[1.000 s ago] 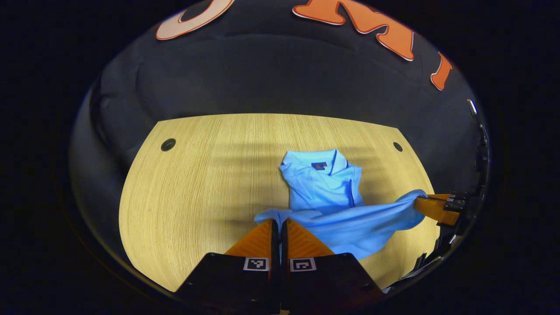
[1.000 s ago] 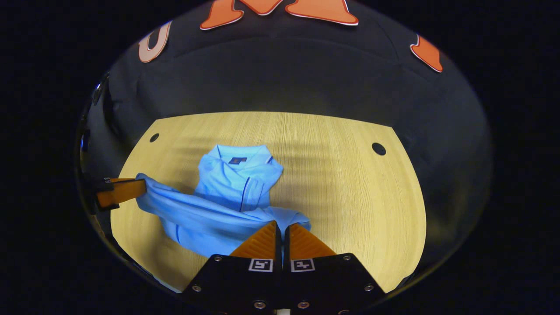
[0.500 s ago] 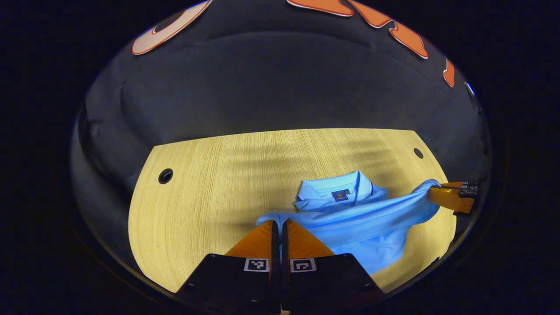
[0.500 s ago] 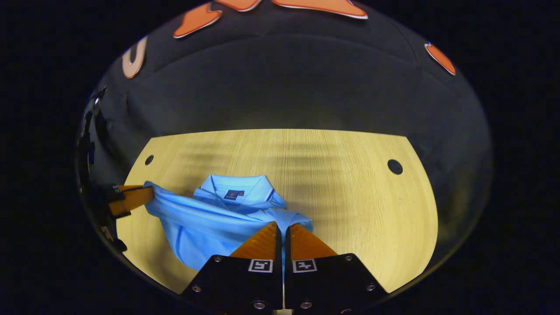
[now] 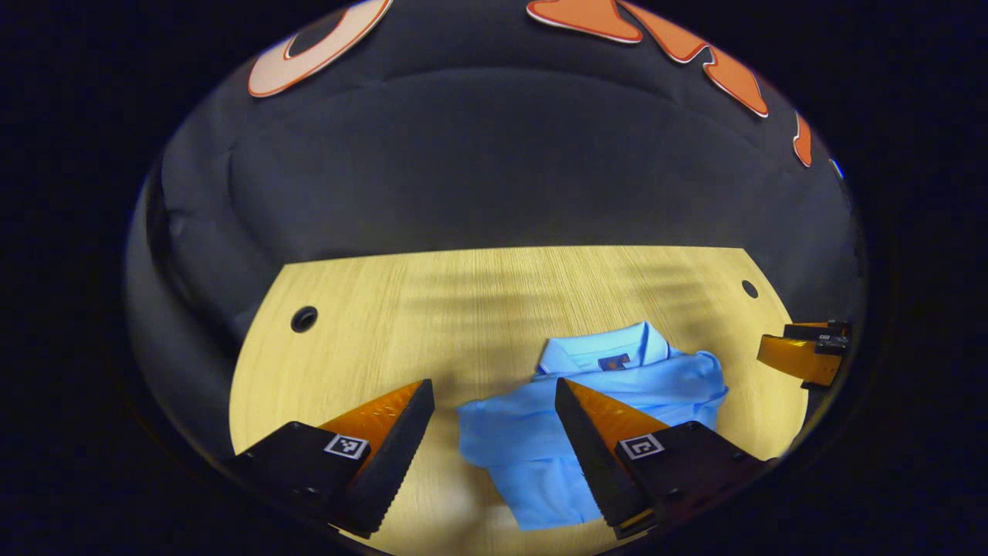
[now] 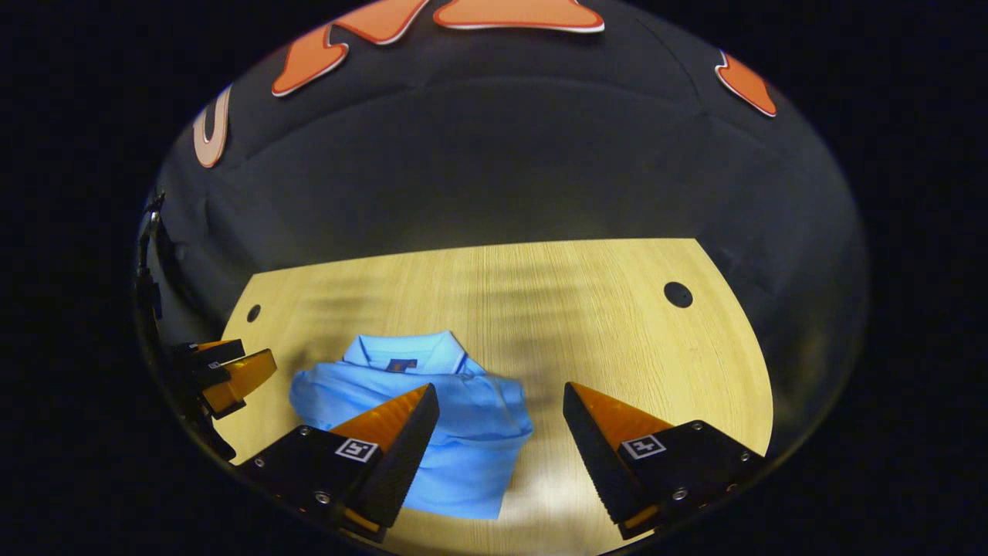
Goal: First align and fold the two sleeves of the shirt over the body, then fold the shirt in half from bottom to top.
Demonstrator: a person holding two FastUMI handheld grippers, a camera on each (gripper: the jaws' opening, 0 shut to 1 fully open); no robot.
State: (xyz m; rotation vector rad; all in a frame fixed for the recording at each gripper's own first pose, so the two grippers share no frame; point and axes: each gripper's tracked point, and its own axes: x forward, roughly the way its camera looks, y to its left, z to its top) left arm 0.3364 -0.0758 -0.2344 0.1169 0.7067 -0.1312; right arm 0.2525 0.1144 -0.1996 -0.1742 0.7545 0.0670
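The light blue polo shirt [image 5: 532, 452] lies folded on the wooden table [image 5: 401, 309], its bottom half laid up over the body and its collar [image 5: 610, 357] showing at the far end. My left gripper [image 5: 494, 384] hovers open over the shirt's left edge with nothing between its fingers. In the right gripper view the shirt [image 6: 471, 432] lies low and left, and my right gripper [image 6: 500, 386] is open above its right edge, holding nothing. Each gripper shows at the edge of the other's view: the right gripper [image 5: 774, 341] and the left gripper [image 6: 258, 353].
The table [image 6: 587, 309] has round cable holes near its far corners [image 5: 304, 318] [image 5: 749, 289] [image 6: 678, 294] [image 6: 253, 313]. Black cloth walls close it in behind and at the sides. Bare wood stretches beyond the shirt.
Both grippers carried the shirt's bottom edge up toward the collar, then opened and let it go. The cloth has dropped flat onto the body of the shirt.
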